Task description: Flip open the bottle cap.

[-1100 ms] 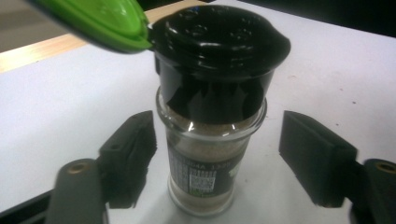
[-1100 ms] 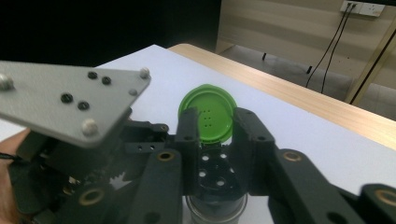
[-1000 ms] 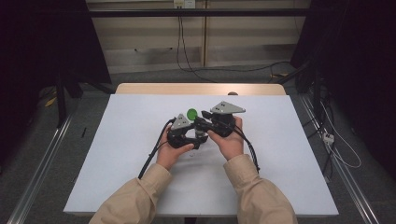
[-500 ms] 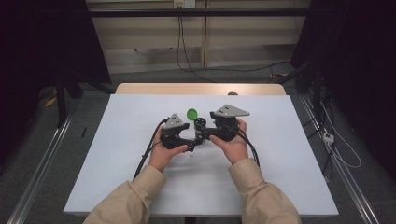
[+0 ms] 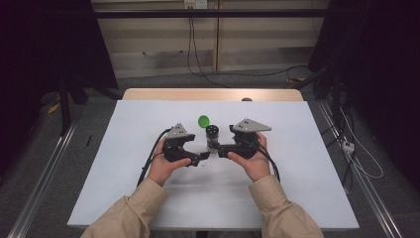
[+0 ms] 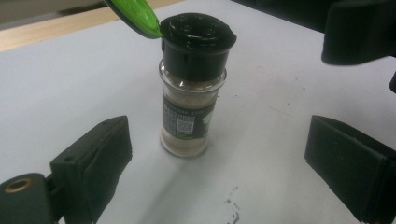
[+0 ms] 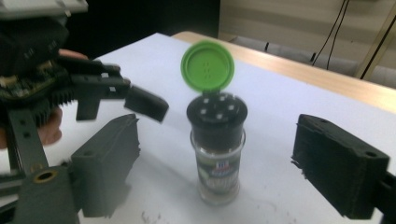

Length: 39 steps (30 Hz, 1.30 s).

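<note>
Now both claws, left claw (image 5: 200, 159) and right claw (image 5: 221, 151), have just spread and backed off the spice jar (image 5: 212, 137), which stands free mid-desk (image 5: 297, 178) with green lid (image 5: 203, 121) flipped up, so opening looks done.

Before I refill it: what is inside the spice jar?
Through the glass of the spice jar, pale tan powder fills it nearly to the black cap. The label covers part of it.
</note>
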{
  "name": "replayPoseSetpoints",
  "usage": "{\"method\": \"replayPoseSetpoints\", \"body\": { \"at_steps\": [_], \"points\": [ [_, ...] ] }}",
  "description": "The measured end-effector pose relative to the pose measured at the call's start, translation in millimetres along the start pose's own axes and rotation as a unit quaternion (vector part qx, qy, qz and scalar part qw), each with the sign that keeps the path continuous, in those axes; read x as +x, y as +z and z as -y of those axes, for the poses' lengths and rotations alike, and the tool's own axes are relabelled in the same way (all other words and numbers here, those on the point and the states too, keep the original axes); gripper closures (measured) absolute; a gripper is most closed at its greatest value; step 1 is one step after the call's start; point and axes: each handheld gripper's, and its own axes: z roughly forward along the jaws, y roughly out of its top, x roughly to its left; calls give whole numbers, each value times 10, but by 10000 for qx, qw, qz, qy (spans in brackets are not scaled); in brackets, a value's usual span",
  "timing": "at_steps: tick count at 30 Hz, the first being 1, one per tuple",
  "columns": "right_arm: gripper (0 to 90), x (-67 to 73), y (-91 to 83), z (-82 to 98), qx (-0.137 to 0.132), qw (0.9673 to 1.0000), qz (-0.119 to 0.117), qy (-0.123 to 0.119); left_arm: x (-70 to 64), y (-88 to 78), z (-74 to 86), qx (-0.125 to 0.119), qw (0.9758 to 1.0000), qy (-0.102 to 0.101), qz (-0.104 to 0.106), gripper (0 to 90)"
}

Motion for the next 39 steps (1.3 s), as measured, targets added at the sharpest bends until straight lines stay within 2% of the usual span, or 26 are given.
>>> {"method": "replayPoseSetpoints", "body": {
  "at_steps": [7,8,12,14,26,29,39],
  "points": [
    [118,-38,-122,105,-65,10000,23,67,0,-116,45,17,10000,-21,4,65],
    [117,-46,-140,118,-73,9999,10,71,4,-135,51,19,10000,22,-13,63],
    [112,-69,-215,173,-45,10000,-5,72,3,-197,80,36,10000,-46,9,61],
    [111,-85,-252,201,-52,10000,9,67,4,-230,84,44,10000,44,-11,56],
    [105,-155,-417,381,-64,9998,75,184,-2,-400,193,18,10000,18,-10,54],
    [106,-173,-450,419,-56,9998,83,190,7,-447,230,72,9999,89,-40,54],
    [102,-214,-552,542,-78,9996,125,250,68,-648,358,42,9999,12,-131,55]
  ]
}}
